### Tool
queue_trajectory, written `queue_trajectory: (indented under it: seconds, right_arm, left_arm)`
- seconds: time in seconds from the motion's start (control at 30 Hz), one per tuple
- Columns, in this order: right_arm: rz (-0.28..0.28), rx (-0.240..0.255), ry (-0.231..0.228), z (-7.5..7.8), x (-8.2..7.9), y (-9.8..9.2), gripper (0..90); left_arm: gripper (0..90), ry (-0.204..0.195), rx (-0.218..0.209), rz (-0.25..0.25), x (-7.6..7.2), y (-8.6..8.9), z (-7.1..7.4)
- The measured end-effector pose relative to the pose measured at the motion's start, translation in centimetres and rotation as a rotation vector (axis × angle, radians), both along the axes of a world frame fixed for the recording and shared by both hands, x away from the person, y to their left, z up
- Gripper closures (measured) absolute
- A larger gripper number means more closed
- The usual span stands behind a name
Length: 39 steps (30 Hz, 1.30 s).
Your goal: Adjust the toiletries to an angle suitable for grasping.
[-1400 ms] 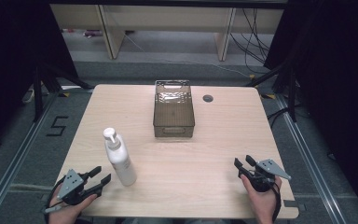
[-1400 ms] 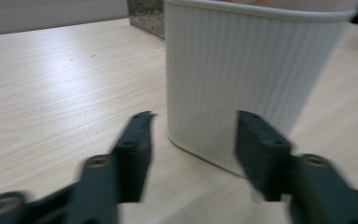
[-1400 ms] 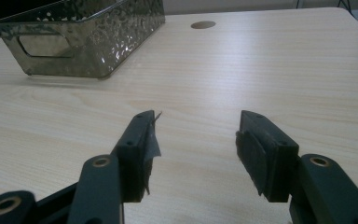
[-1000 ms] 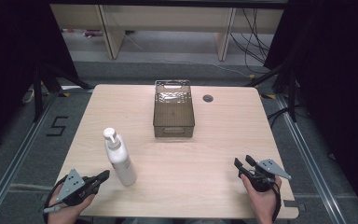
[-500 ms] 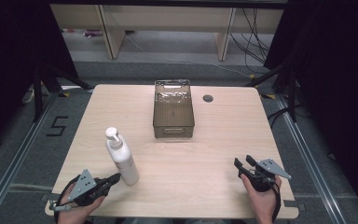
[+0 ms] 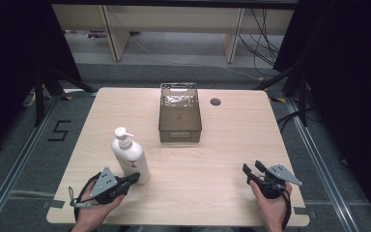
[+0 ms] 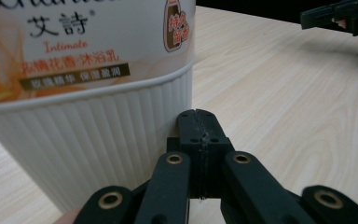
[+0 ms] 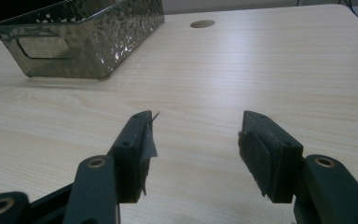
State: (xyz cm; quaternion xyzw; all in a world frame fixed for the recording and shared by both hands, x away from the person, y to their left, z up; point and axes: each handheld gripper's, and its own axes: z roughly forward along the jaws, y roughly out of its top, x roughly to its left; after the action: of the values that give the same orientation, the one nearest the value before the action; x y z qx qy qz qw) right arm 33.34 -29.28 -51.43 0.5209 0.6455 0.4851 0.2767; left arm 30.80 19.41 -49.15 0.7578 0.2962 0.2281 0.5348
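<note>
While my right claw [image 6: 252, 171] waits on the near right of the table [image 6: 222, 159], jaws spread wide and empty, my left claw [image 6: 134, 178] has swung in from the near left corner over the past second or so and now sits tip-first against the base of the pump bottle [image 6: 131, 157]. Its jaws are pressed together with nothing between them; in the left gripper view the closed tips [image 7: 199, 128] touch, or all but touch, the ribbed white foot of the bottle [image 7: 98, 88] at its right edge. The bottle stands upright on the near left of the table, and it has shifted slightly toward the middle as the claw arrived, so I judge this a nudge with closed jaws and not a grasp. If that is the aim, a slow low push should keep it from tipping, since it is tall and the contact is at its foot. Farther off, the dark metal basket [image 6: 179, 114] sits empty at the table's middle back, well apart from the bottle, with a round grommet hole [image 6: 215, 102] just to its right.
</note>
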Motion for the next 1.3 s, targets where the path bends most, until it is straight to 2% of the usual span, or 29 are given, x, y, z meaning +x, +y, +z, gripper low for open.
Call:
queue_trajectory:
  seconds: [0.27, 0.37, 0.43, 0.5, 0.53, 0.63, 0.67, 0.7, 0.73, 0.77, 0.8, 0.83, 0.87, 0.9, 0.97, 1.0, 1.03, 1.07, 1.13, 1.17, 1.2, 1.23, 1.3]
  right_arm:
    - [0.01, 0.007, 0.0, 0.0, 0.0, -0.1, 44.5]
    - [0.007, 0.009, 0.0, 0.0, 0.0, -0.1, 44.5]
    - [0.003, -0.001, 0.024, 0.1, -0.1, -0.2, 44.4]
    - [0.011, 0.006, 0.013, 0.1, -0.1, -0.3, 44.1]
    - [0.006, 0.014, -0.007, 0.0, 0.0, -0.2, 43.9]
    - [0.009, 0.009, -0.004, 0.0, -0.1, -0.3, 43.0]
    - [0.014, 0.036, 0.014, 0.1, -0.2, -0.2, 42.8]
    - [0.011, 0.035, -0.005, 0.0, -0.2, -0.2, 42.6]
    - [-0.001, 0.018, -0.008, 0.0, -0.2, -0.2, 42.5]
    - [0.006, 0.03, 0.004, 0.0, -0.2, -0.1, 42.4]
    - [0.006, 0.029, -0.005, 0.0, -0.1, -0.2, 42.1]
    - [0.006, 0.029, -0.005, 0.0, -0.1, -0.2, 42.1]
    - [-0.002, 0.031, -0.006, 0.0, -0.1, -0.1, 42.0]
    - [-0.01, 0.02, -0.007, 0.0, -0.1, -0.2, 41.9]
    - [-0.022, 0.009, -0.011, 0.0, -0.2, -0.2, 41.7]
    - [0.003, 0.012, -0.01, 0.1, -0.3, -0.3, 41.6]
    - [0.003, 0.012, -0.01, 0.1, -0.3, -0.3, 41.6]
    - [-0.021, 0.023, 0.005, 0.0, -0.3, 0.0, 41.5]
    - [-0.014, 0.012, 0.004, 0.0, -0.1, -0.1, 41.4]
    - [-0.032, -0.002, 0.032, 0.2, -0.2, -0.1, 41.4]
    - [-0.005, 0.017, -0.001, 0.0, 0.0, -0.2, 41.4]
    - [-0.023, -0.006, 0.009, 0.0, 0.1, -0.3, 41.3]
    - [-0.022, -0.007, 0.014, 0.1, 0.1, -0.3, 41.2]
  left_arm:
    - [89.6, -0.016, 0.025, 0.015, 1.7, -1.6, 0.3]
    - [89.6, -0.017, 0.014, 0.014, 2.2, -2.0, 0.3]
    - [89.4, -0.013, 0.011, 0.015, 2.7, -2.1, 0.3]
    - [88.8, -0.017, -0.002, 0.01, 3.0, -2.1, 0.2]
    - [88.0, -0.016, -0.006, 0.013, 3.0, -2.1, 0.2]
    - [83.7, -0.024, -0.007, 0.03, 2.5, -1.9, 0.5]
    - [82.2, -0.027, -0.024, 0.039, 2.2, -1.7, 0.7]
    - [80.0, -0.039, -0.056, 0.052, 1.9, -1.6, 0.9]
    - [78.3, -0.075, -0.075, 0.075, 1.4, -1.2, 1.4]
    - [74.5, -0.113, -0.087, 0.104, 0.9, -1.0, 1.8]
    - [65.8, -0.164, -0.104, 0.143, 0.0, -0.6, 2.7]
    - [63.6, -0.164, -0.104, 0.143, 0.0, -0.6, 2.7]
    - [63.6, -0.178, -0.123, 0.167, -0.5, -0.4, 3.3]
    - [60.2, -0.192, -0.122, 0.189, -0.9, 0.0, 3.8]
    - [53.7, -0.239, -0.14, 0.233, -1.5, 0.4, 4.7]
    - [49.1, -0.268, -0.153, 0.268, -1.7, 0.7, 5.3]
    - [47.0, -0.268, -0.153, 0.268, -1.7, 0.7, 5.3]
    - [44.1, -0.295, -0.162, 0.309, -1.7, 0.9, 5.8]
    - [39.4, -0.302, -0.167, 0.321, -1.6, 0.9, 6.0]
    - [39.4, -0.3, -0.181, 0.336, -1.4, 0.8, 6.2]
    - [37.6, -0.302, -0.184, 0.347, -1.2, 0.8, 6.4]
    - [36.0, -0.306, -0.189, 0.357, -1.1, 0.6, 6.7]
    - [35.8, -0.309, -0.19, 0.359, -1.0, 0.4, 6.9]
